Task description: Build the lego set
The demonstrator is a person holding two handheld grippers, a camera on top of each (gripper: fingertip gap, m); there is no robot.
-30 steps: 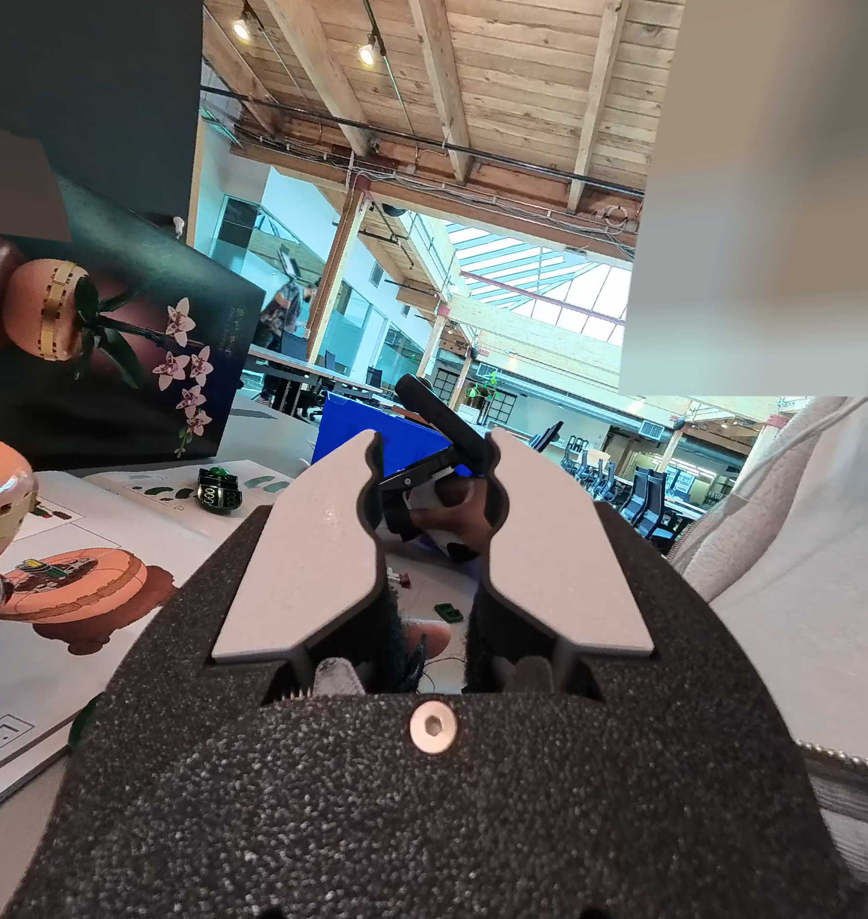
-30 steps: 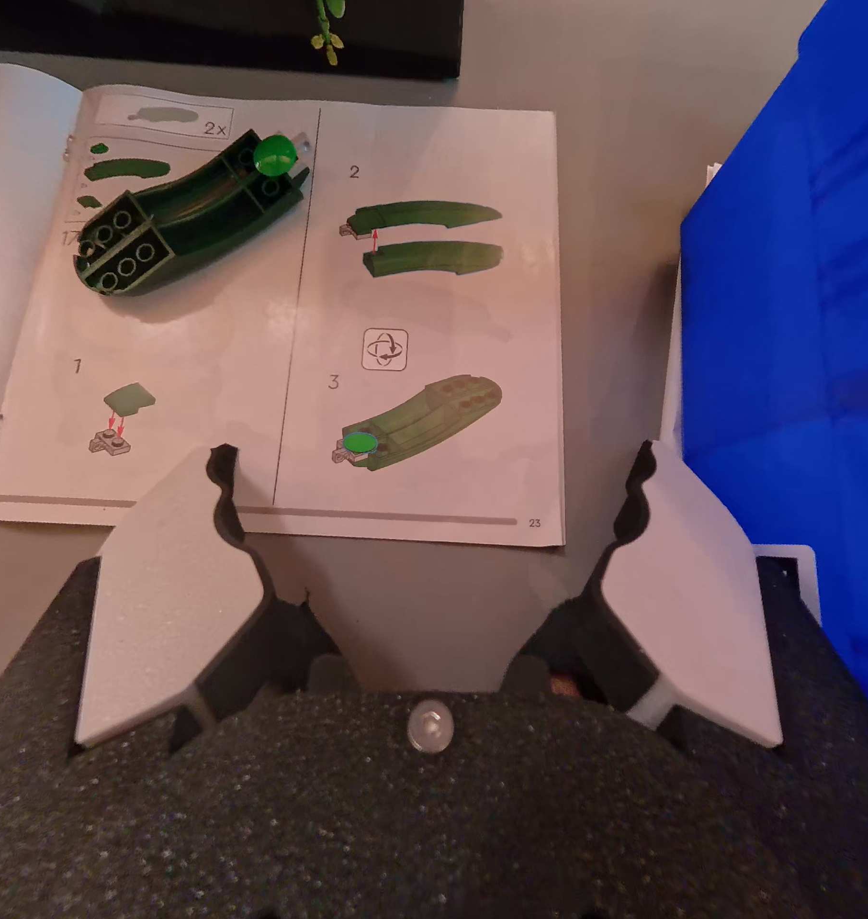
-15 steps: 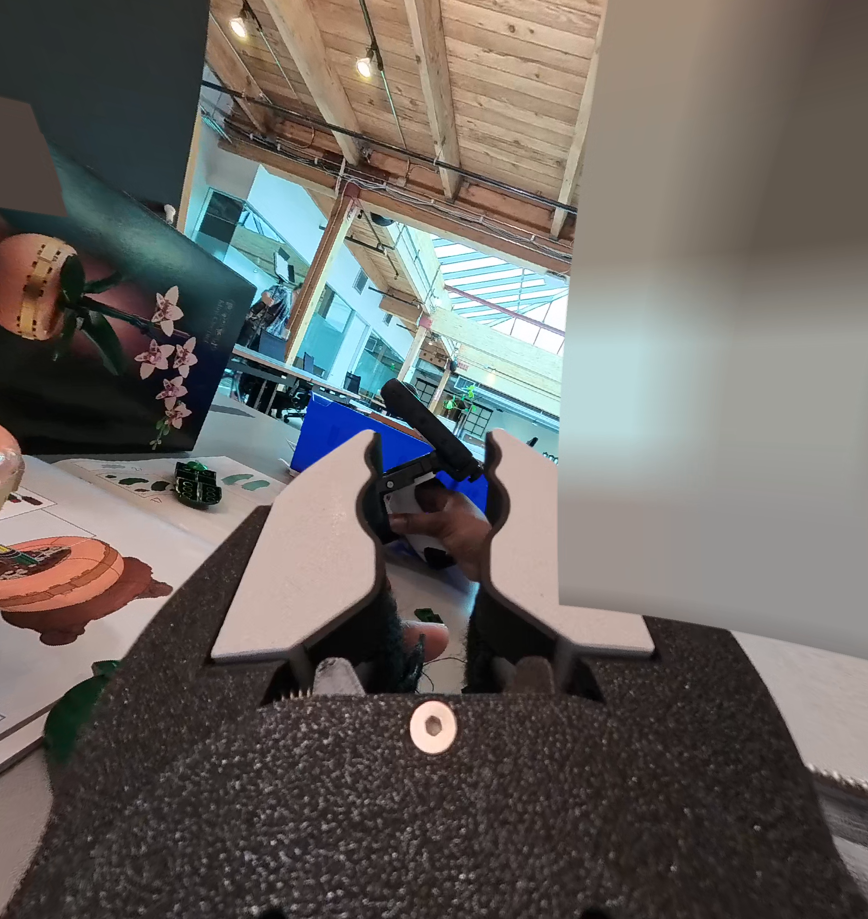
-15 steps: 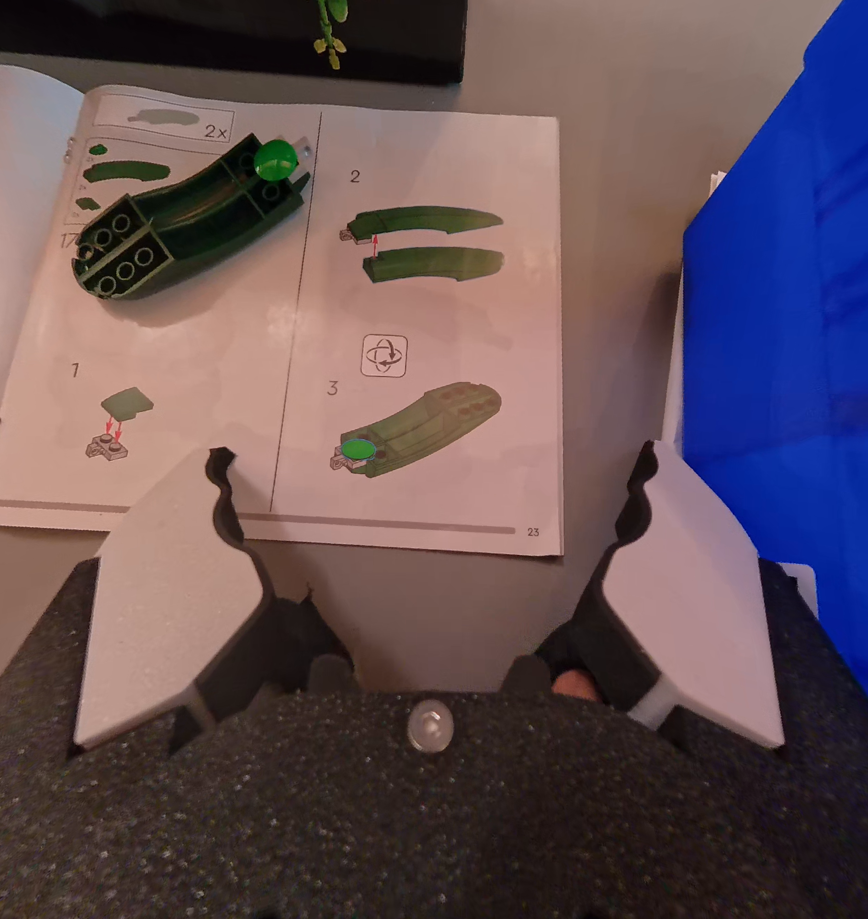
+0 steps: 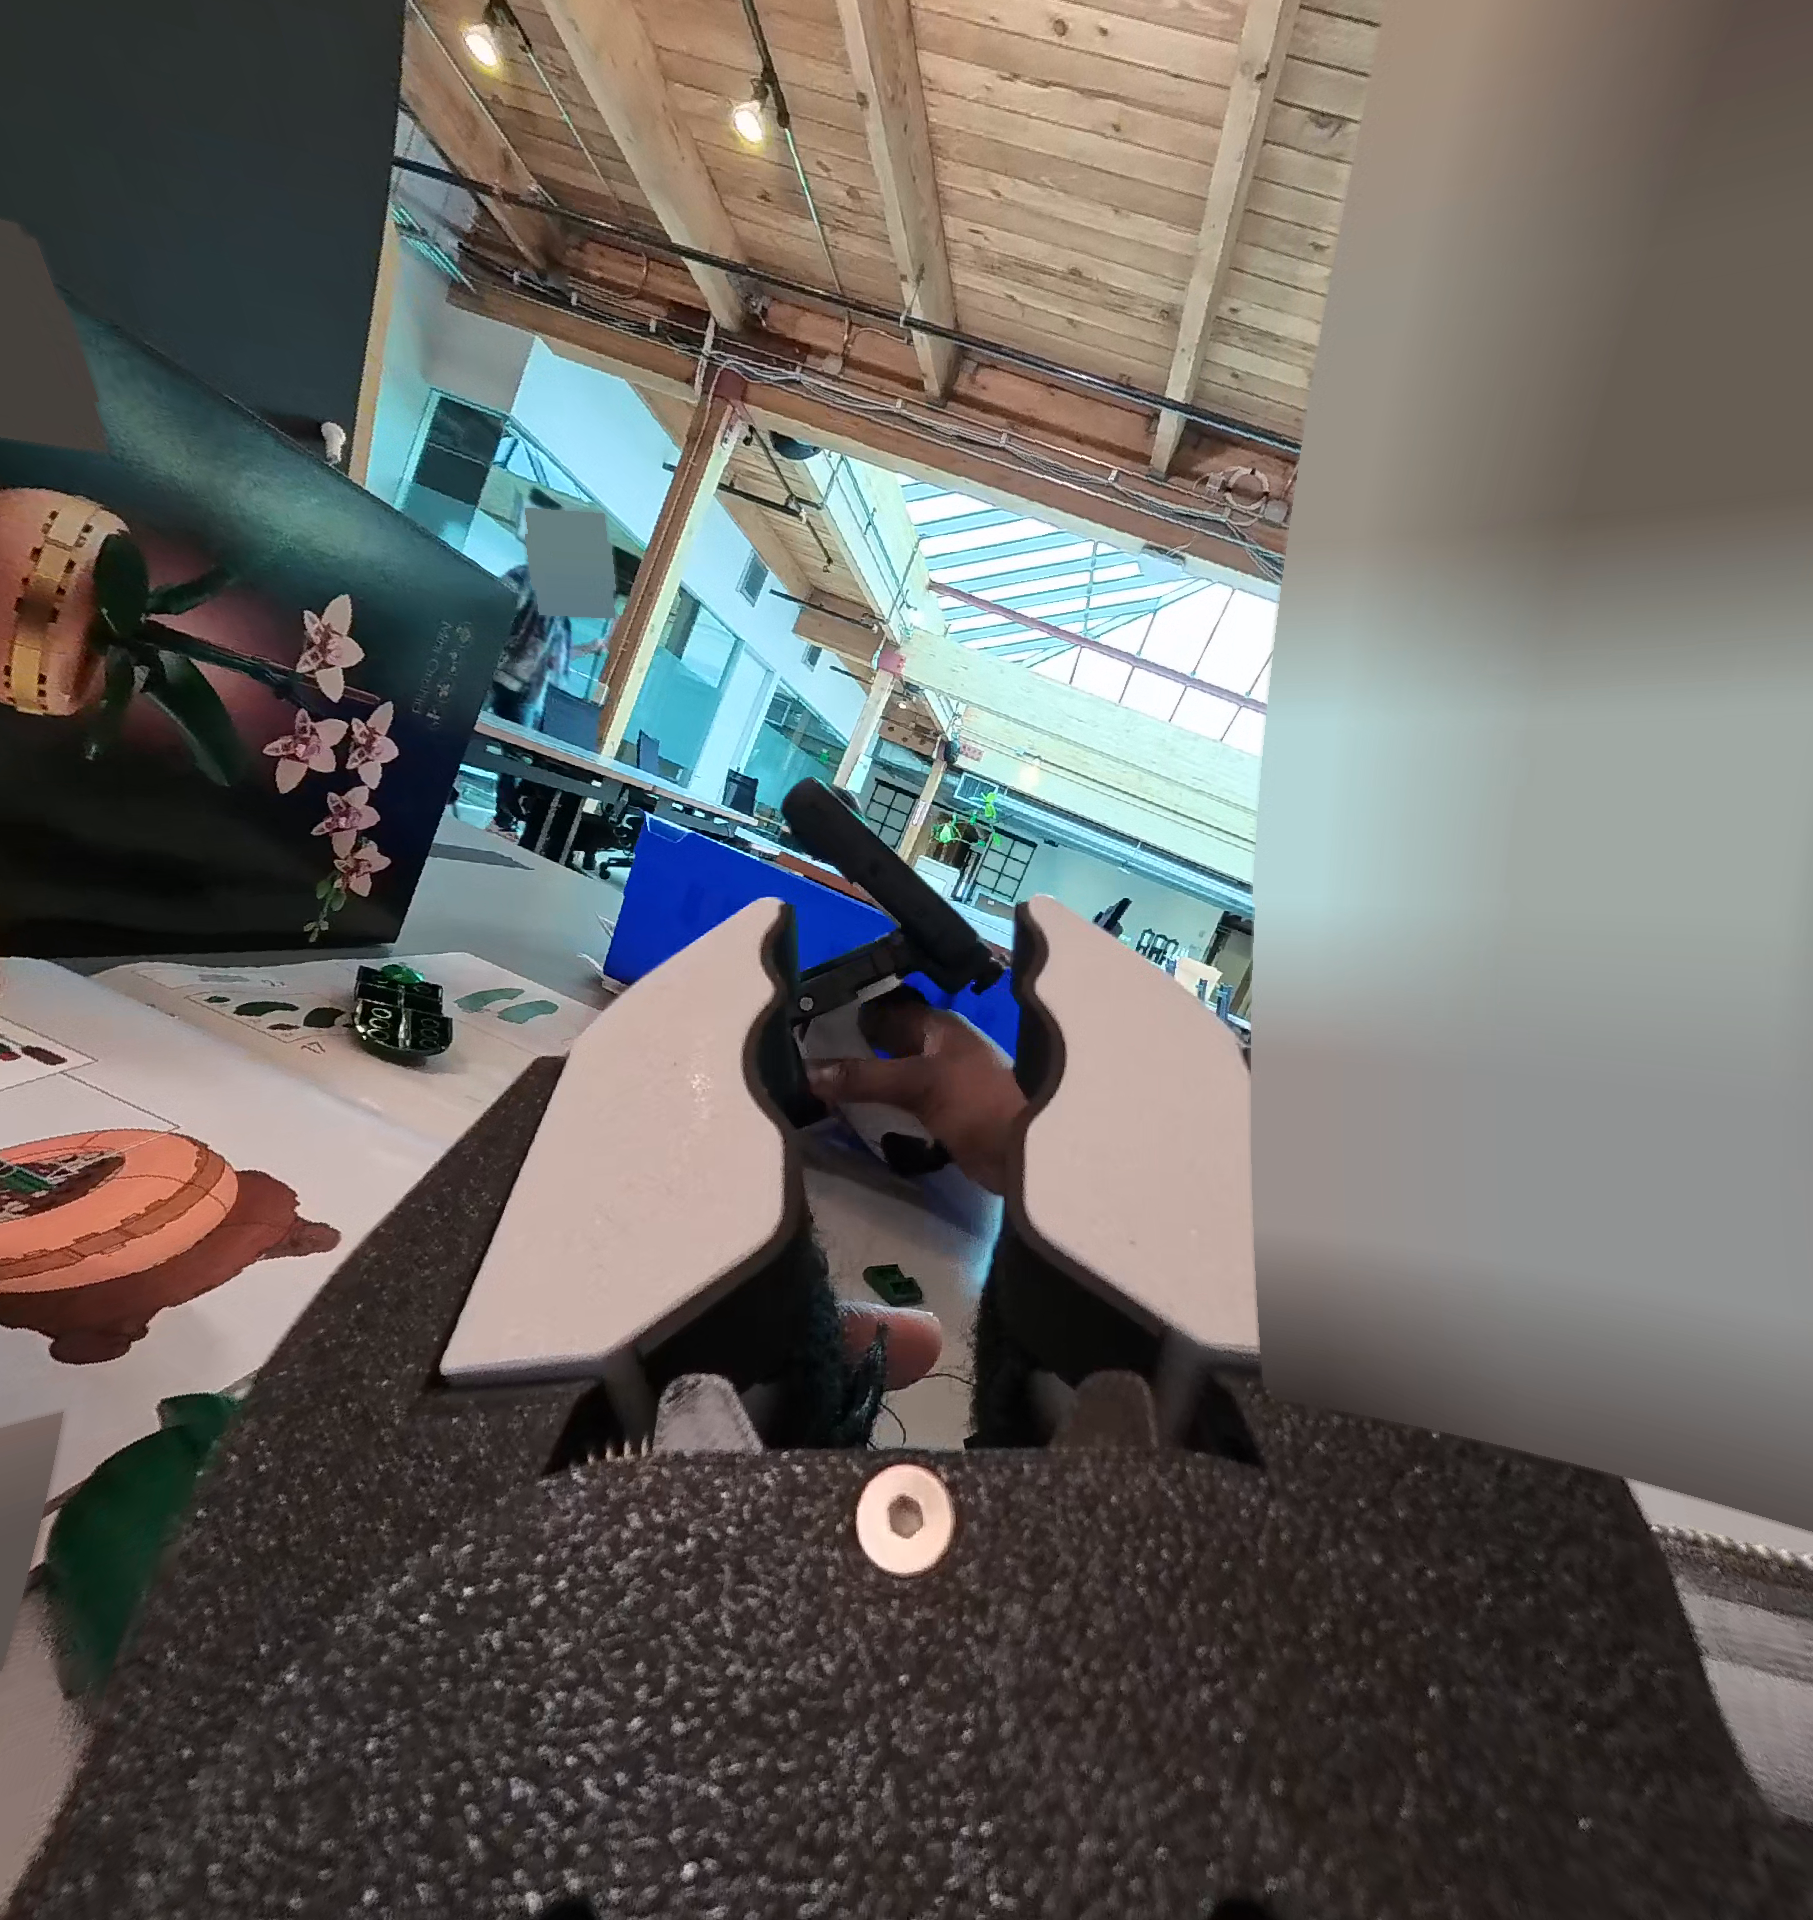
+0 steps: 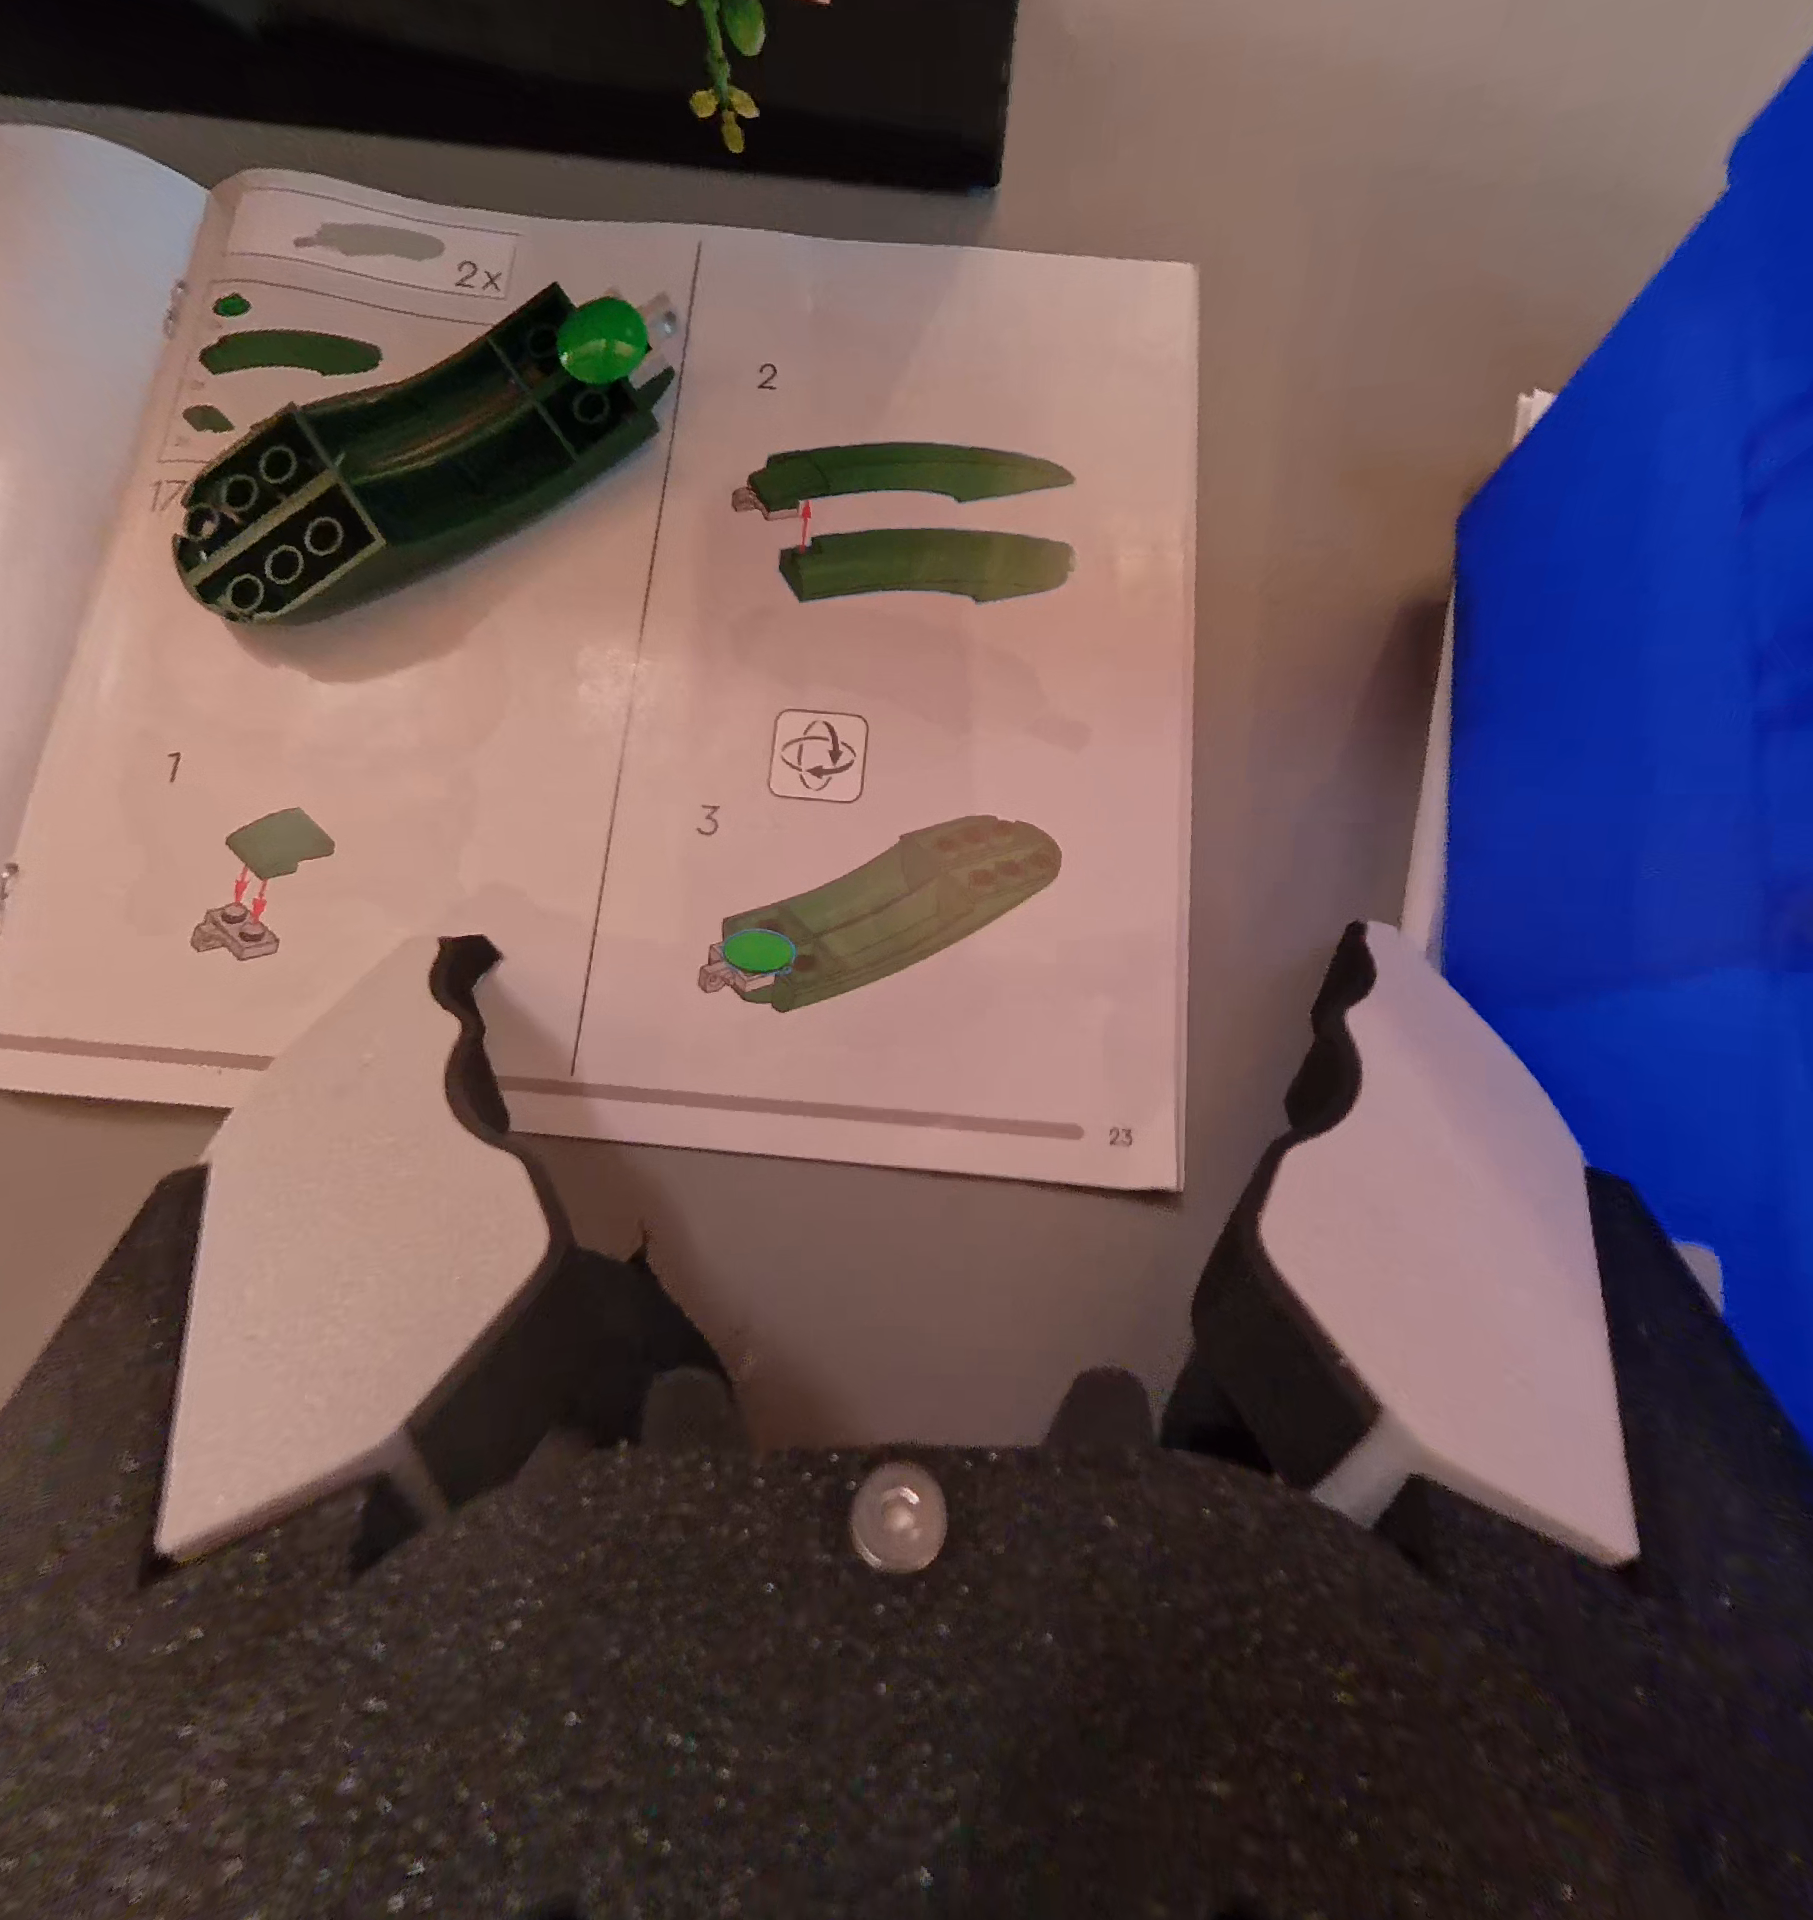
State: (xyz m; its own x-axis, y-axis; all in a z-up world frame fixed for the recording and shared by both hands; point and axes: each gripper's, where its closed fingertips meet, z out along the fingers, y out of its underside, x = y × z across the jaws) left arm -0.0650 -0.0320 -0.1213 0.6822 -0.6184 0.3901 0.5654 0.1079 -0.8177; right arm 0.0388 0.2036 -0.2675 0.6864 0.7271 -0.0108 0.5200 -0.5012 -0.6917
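A dark green leaf assembly [image 6: 414, 488] lies underside up on the open instruction booklet [image 6: 933, 675], with a bright green round stud [image 6: 603, 338] at its narrow end. My right gripper [image 6: 907, 966] is wide open and empty, hovering over the booklet's near edge, to the near right of the leaf. My left gripper [image 5: 897, 977] is open with a narrow gap and holds nothing. It points across the table at the right gripper and the hand [image 5: 943, 1091] holding it. The leaf assembly also shows in the left wrist view [image 5: 403, 1023], far left of the fingers.
A blue bin [image 6: 1660, 727] stands right of the booklet. The dark set box [image 5: 206, 727] stands behind the booklet. A small green piece [image 5: 891, 1285] lies on the table between the left fingers. A dark green leaf piece [image 5: 133, 1507] lies at the lower left.
The left wrist view has swung slightly right, so the box and leaf sit a little further left. The right gripper has barely shifted. Neither gripper's opening has changed.
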